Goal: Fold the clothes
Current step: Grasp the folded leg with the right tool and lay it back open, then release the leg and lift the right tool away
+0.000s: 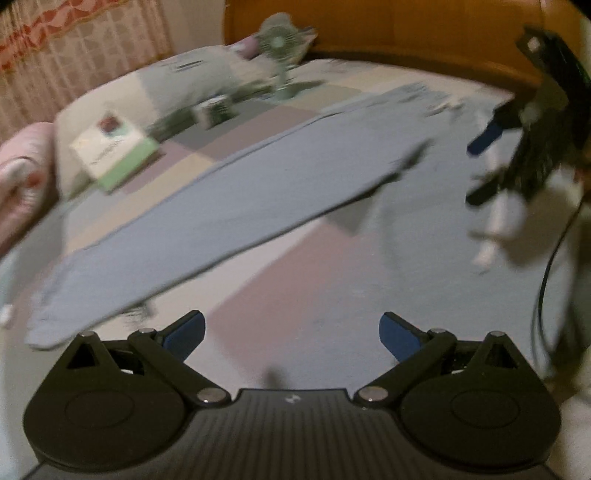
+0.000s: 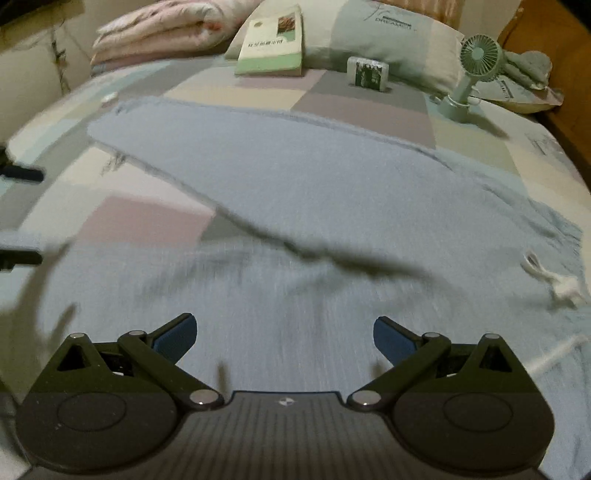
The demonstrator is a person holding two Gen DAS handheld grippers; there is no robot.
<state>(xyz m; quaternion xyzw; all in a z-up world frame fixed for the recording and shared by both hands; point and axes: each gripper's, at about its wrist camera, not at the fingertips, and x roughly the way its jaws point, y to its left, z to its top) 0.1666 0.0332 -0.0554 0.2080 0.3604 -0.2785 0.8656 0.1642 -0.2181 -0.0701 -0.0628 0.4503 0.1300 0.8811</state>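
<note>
Blue-padded left gripper point(image 1: 291, 334) spread wide, empty, over the patchwork bedsheet point(image 1: 295, 266). Right gripper point(image 2: 284, 334) also wide apart, empty, over the garment's near part. Light-blue trousers point(image 2: 314, 177) lie flat on the bed, one leg stretching far left, white drawstring point(image 2: 557, 284) at right. Far: book point(image 2: 271, 40), small box point(image 2: 367, 72), mint handheld fan point(image 2: 476, 62), pillow point(image 2: 399, 33), pink quilt point(image 2: 159, 29).

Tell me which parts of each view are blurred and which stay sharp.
Left wrist view: motion blur smears the blue trousers, book and right gripper; the left gripper stays sharp. Right wrist view: near cloth streaks, while the fan is crisp.
</note>
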